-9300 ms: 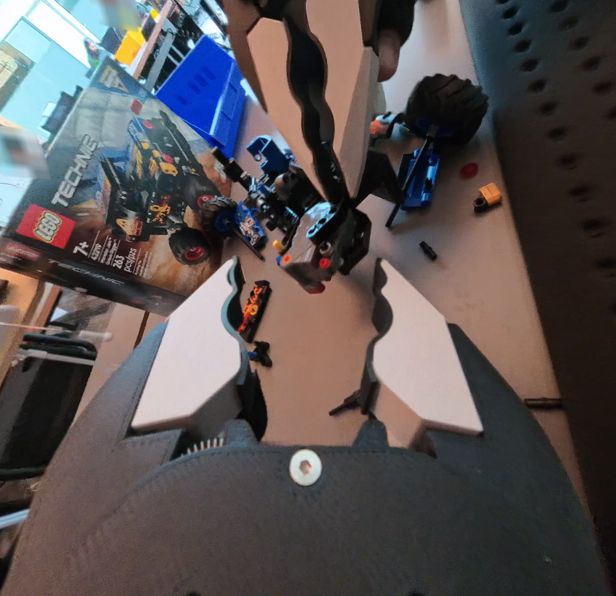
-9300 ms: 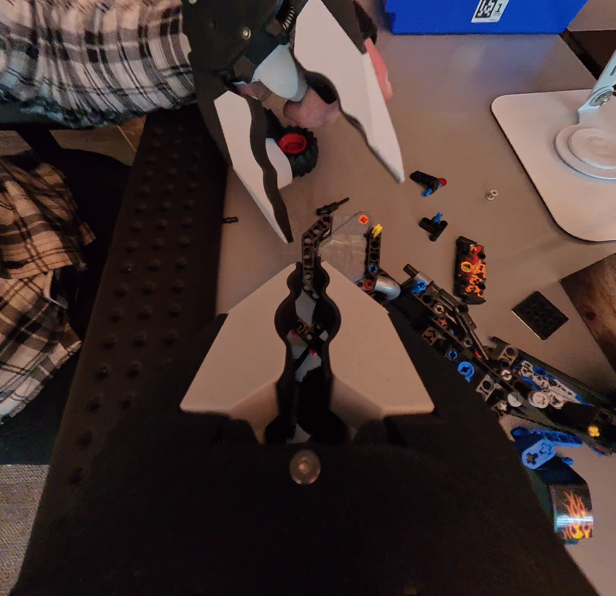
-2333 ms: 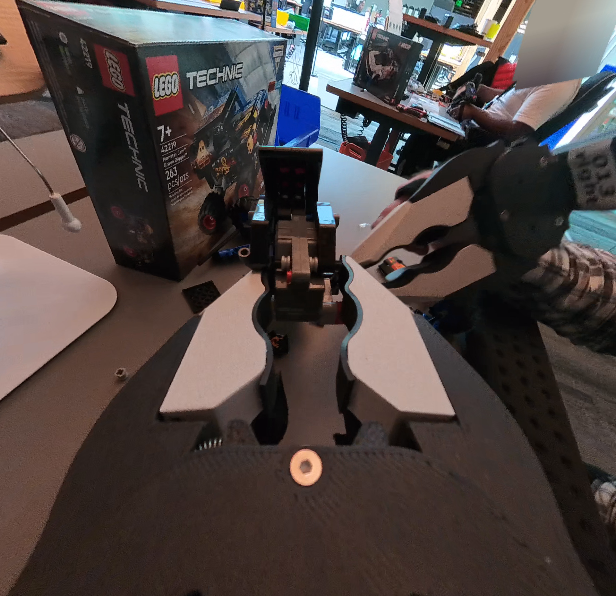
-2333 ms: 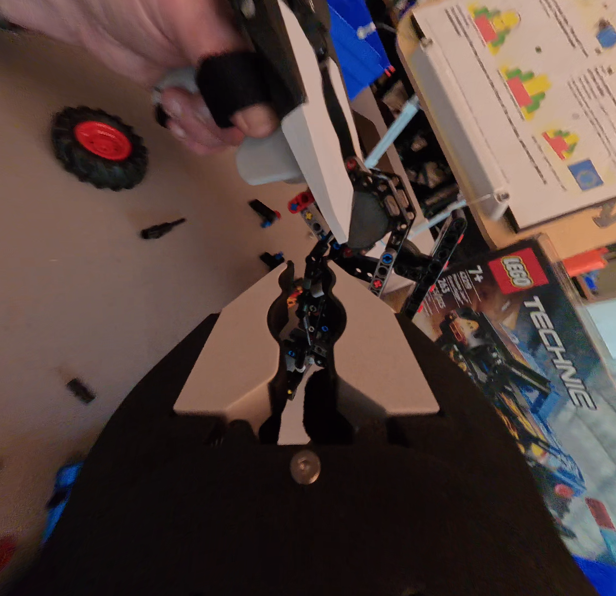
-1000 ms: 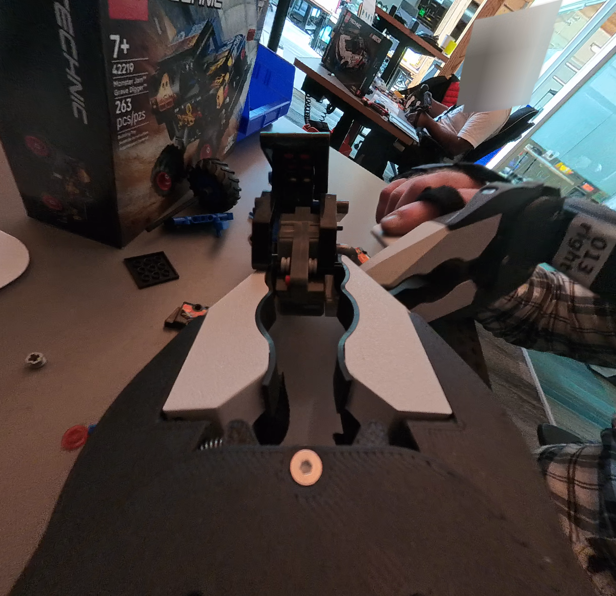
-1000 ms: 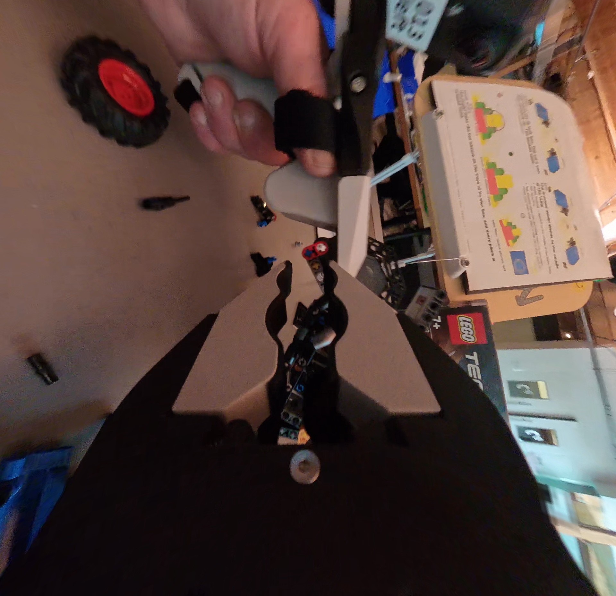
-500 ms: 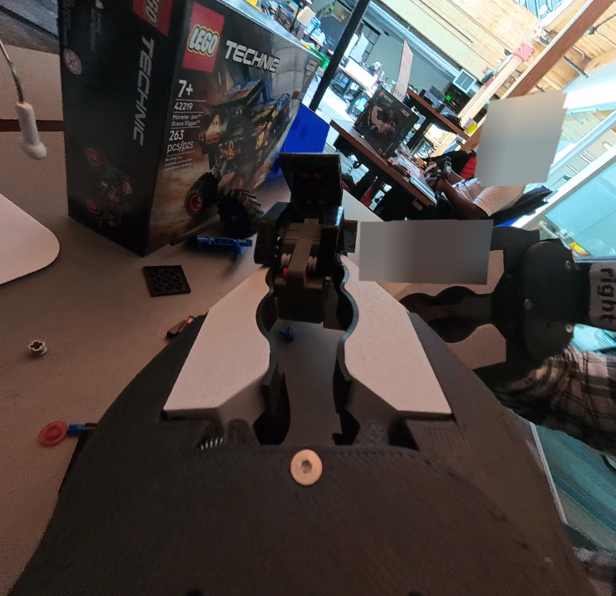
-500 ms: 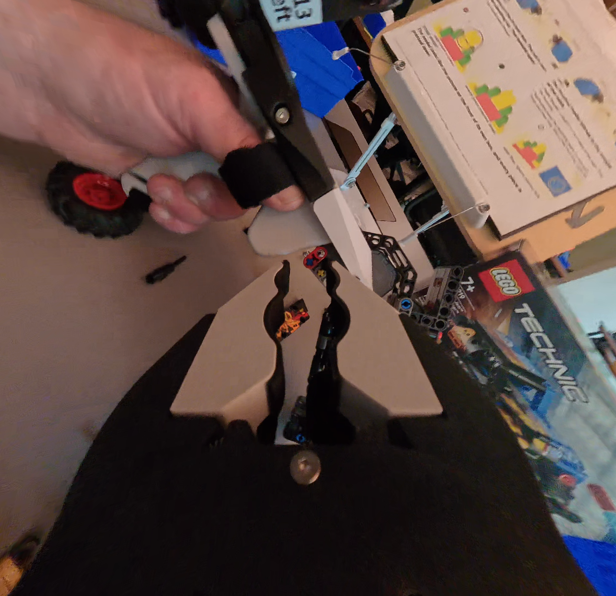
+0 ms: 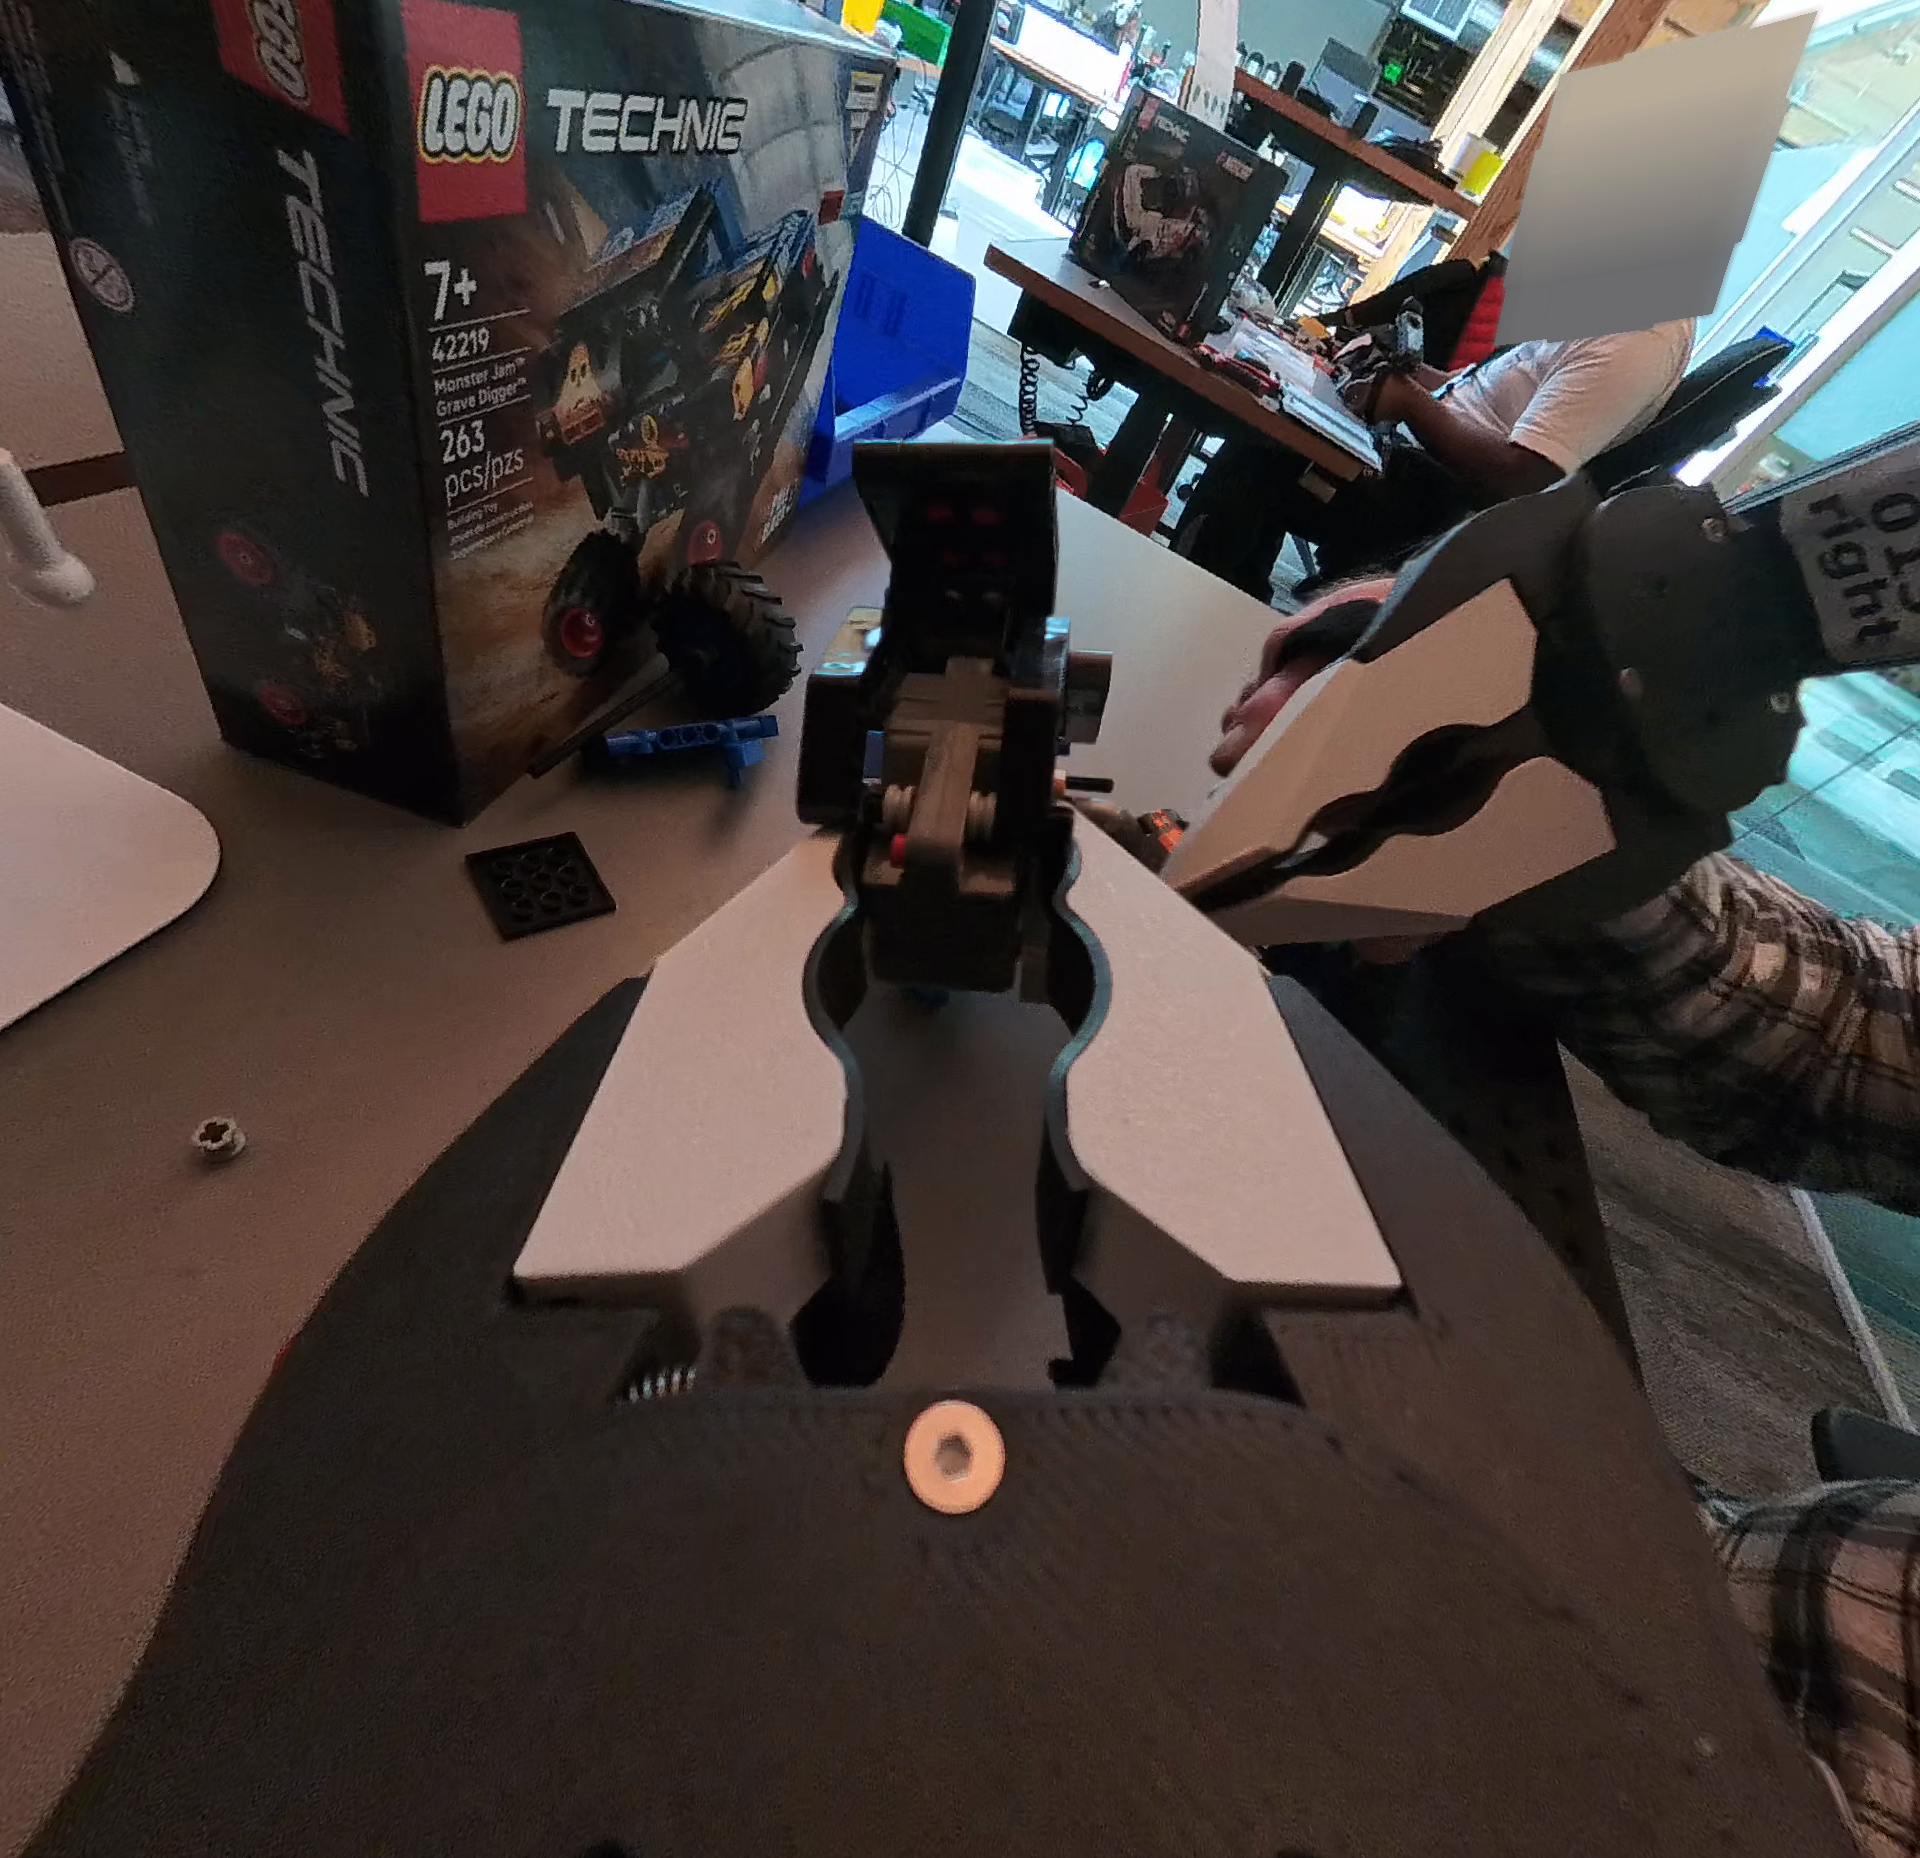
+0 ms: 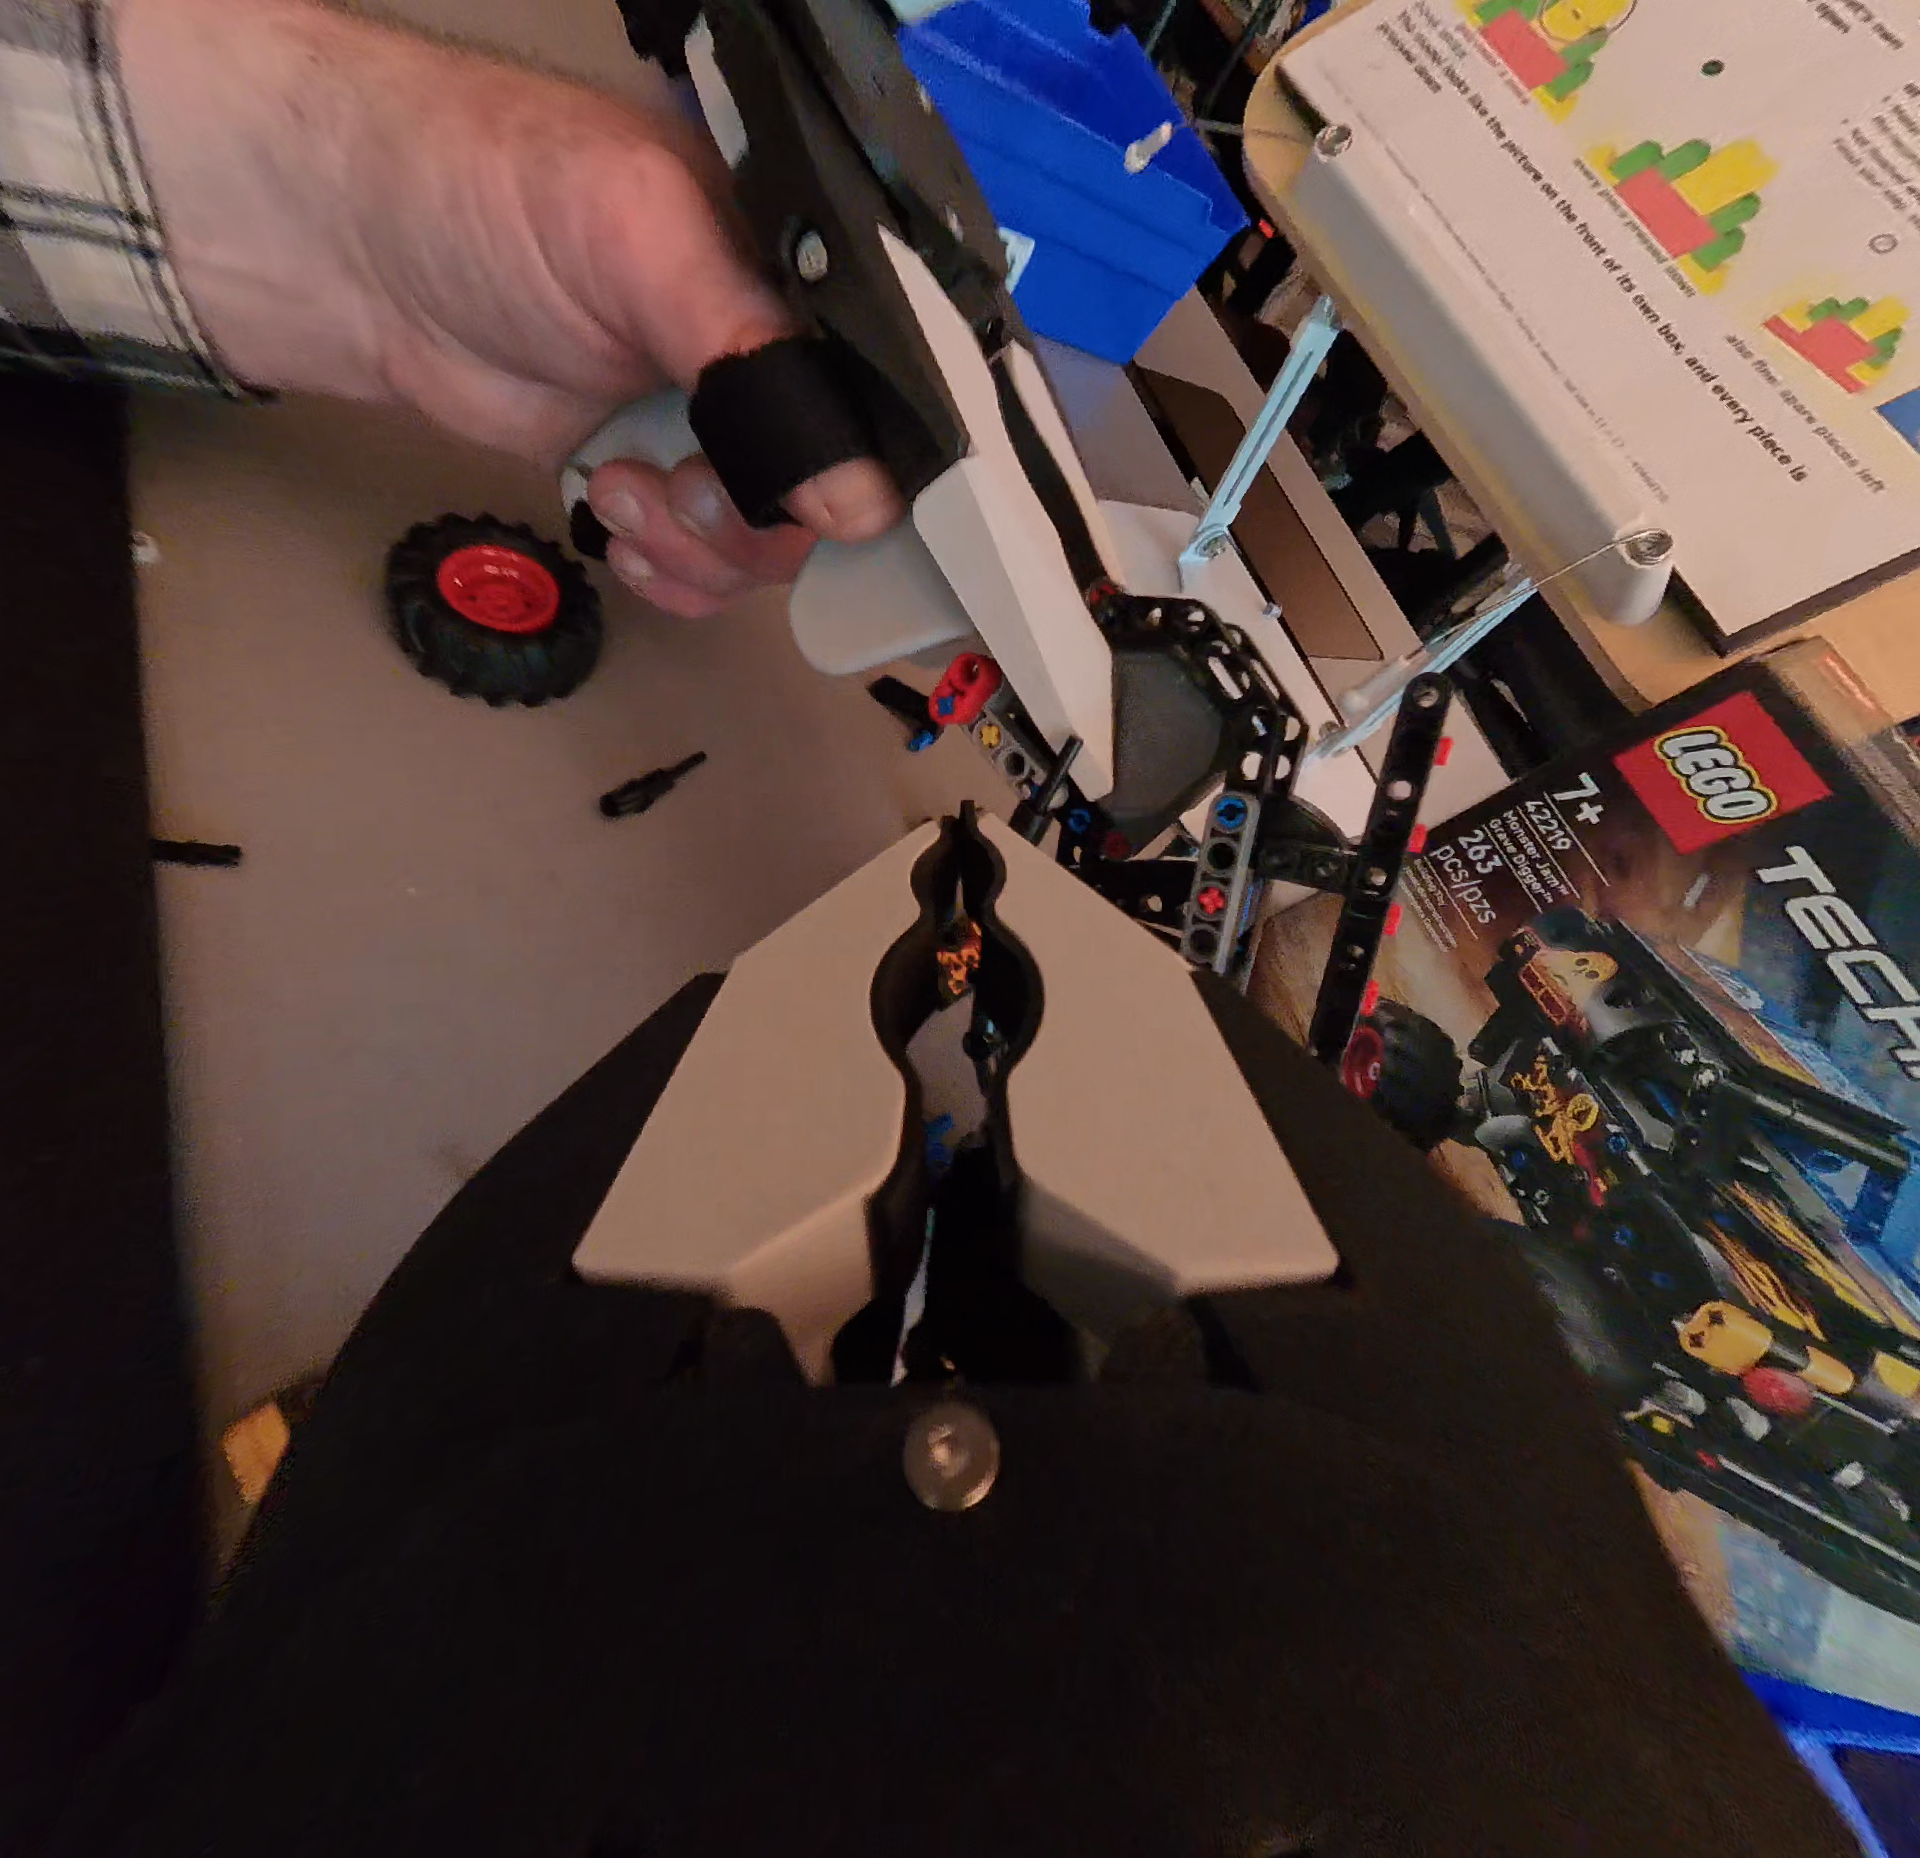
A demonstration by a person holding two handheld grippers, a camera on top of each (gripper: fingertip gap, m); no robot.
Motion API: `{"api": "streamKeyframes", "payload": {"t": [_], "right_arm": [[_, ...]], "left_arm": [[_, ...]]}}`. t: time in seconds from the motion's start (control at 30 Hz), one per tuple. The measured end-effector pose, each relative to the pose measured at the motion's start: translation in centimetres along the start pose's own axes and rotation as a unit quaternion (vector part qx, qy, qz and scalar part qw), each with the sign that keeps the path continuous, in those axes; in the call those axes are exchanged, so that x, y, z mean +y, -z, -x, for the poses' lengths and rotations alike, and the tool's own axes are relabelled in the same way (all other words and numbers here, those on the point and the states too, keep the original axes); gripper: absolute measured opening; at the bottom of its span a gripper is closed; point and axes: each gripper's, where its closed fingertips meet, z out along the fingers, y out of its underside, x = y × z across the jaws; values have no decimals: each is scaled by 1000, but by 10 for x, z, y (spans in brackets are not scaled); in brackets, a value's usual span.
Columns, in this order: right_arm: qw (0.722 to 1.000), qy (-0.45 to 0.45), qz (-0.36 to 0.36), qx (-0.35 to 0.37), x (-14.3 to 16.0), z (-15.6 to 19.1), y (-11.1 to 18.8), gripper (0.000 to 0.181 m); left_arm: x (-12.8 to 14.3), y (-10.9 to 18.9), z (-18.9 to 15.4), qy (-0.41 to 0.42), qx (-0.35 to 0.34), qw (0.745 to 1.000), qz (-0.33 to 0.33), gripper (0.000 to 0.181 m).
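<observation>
Black and grey plastic makes up the half-built toy truck frame (image 9: 951, 759) you have clamped upright at the tips of your left claw (image 9: 951, 935), lifted above the tan table (image 9: 343, 987). Your right claw (image 10: 966, 852) is nearly closed; a thin dark piece (image 10: 977, 1039) sits between its jaws, though a firm grip on it cannot be confirmed. That claw's tips sit just beside the frame. Loose parts lie about: a red-hubbed wheel (image 10: 494, 608), a black square plate (image 9: 540, 883), a blue beam (image 9: 681, 743), and the printed set box (image 9: 468, 354) behind, so the build looks unfinished.
</observation>
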Motion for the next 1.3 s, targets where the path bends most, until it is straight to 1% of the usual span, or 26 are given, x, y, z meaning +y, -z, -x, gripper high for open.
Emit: {"api": "streamKeyframes", "payload": {"t": [0.07,0.17,0.2,0.27,0.33,0.37,0.43,0.47,0.53,0.63,0.67,0.7,0.73,0.77,0.8,0.83,0.9,0.97,1.03,1.1,1.13,1.17,1.2,1.23,1.27,1.3], "right_arm": [[1000,-10,-10,8,-3,-1,8,4],[998,4,-15,69,-2,-13,23,19],[997,2,-11,80,2,-16,26,23],[996,-2,22,85,18,-17,21,30],[993,23,61,98,34,-18,11,27],[991,37,77,102,40,-19,8,18],[990,22,88,104,47,-26,8,15],[993,-10,73,89,47,-28,9,15],[995,-63,49,55,47,-29,10,16],[995,-81,51,27,46,-27,4,17],[995,-80,58,22,47,-27,2,17],[995,-82,60,25,48,-28,1,17],[994,-83,62,35,49,-33,2,16],[994,-82,64,35,50,-35,4,15],[994,-92,58,31,51,-37,7,15],[993,-101,53,30,52,-39,9,15],[993,-92,64,27,55,-40,12,15],[993,-93,68,18,53,-38,12,15],[993,-92,73,10,52,-38,10,15],[993,-93,79,3,50,-38,9,15],[992,-94,80,-2,49,-38,8,15],[992,-93,83,-2,48,-39,7,15],[992,-90,86,-4,47,-38,5,15],[993,-85,87,-12,45,-35,3,15],[993,-78,91,-16,43,-32,0,15],[993,-71,98,-14,42,-32,-2,15]], "left_arm": [[-1,-1,-2,1,-1,1000,-1,27],[-2,-3,-5,13,-2,1000,-3,26],[-3,-3,-5,30,0,1000,-9,26],[-4,-6,-10,64,18,998,-14,25],[-5,-10,-18,88,35,995,-20,25],[-5,-11,-17,91,31,995,-20,25],[-1,-12,-20,77,41,996,-7,26],[-2,-10,-19,66,38,997,-7,29],[-5,-4,-17,8,23,1000,-5,31],[-12,3,-26,-102,-13,995,-8,31],[-11,6,-29,-117,-14,993,0,33],[-16,11,-32,-124,-10,992,-15,38],[-25,18,-33,-124,-10,991,-44,74],[-31,26,-31,-111,-9,992,-58,71],[-36,34,-28,-91,-2,994,-68,71],[-40,40,-26,-108,-15,991,-78,68],[-34,38,-29,-210,-61,974,-51,70],[-34,27,-46,-330,-92,938,-59,68],[-31,14,-54,-451,-152,879,-32,63],[-29,4,-56,-569,-213,794,-4,46],[-23,0,-46,-588,-233,774,29,37],[-21,-3,-40,-592,-246,767,37,42],[-20,-3,-38,-594,-248,764,38,36],[-17,-3,-35,-598,-252,759,53,24],[-16,-2,-31,-603,-260,752,61,17],[-13,-2,-27,-599,-262,754,65,13]]}}
